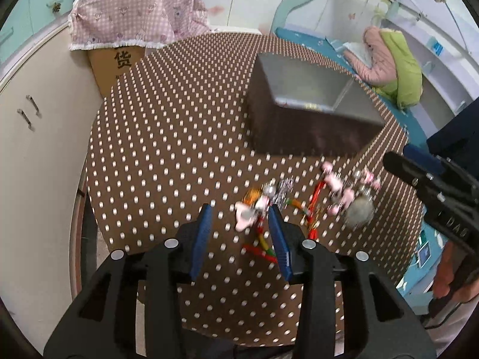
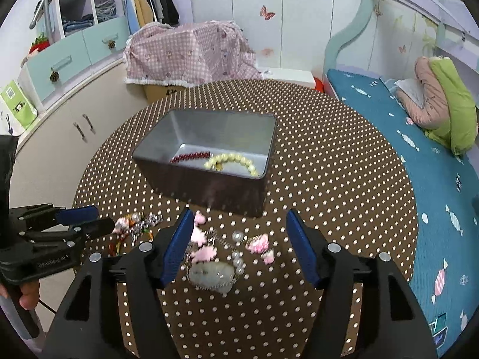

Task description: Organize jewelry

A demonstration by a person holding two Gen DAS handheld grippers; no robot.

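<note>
A metal tin (image 2: 209, 161) stands on the round dotted table (image 2: 329, 209). It holds a red bead bracelet (image 2: 190, 156) and a cream pearl bracelet (image 2: 232, 161). In front of it lies a pile of jewelry: a pink-flower chain with a pale stone pendant (image 2: 211, 273) and a colourful tangle (image 1: 263, 206). My right gripper (image 2: 239, 224) is open around the pink chain. My left gripper (image 1: 239, 212) is open, with the tangle between its fingers. The tin also shows in the left wrist view (image 1: 308, 110).
A cardboard box under a pink checked cloth (image 2: 185, 53) stands behind the table. A white cabinet (image 2: 60, 137) is on the left. A bed with a blue sheet (image 2: 434, 194) and a pink and green jacket (image 2: 443, 110) lies on the right.
</note>
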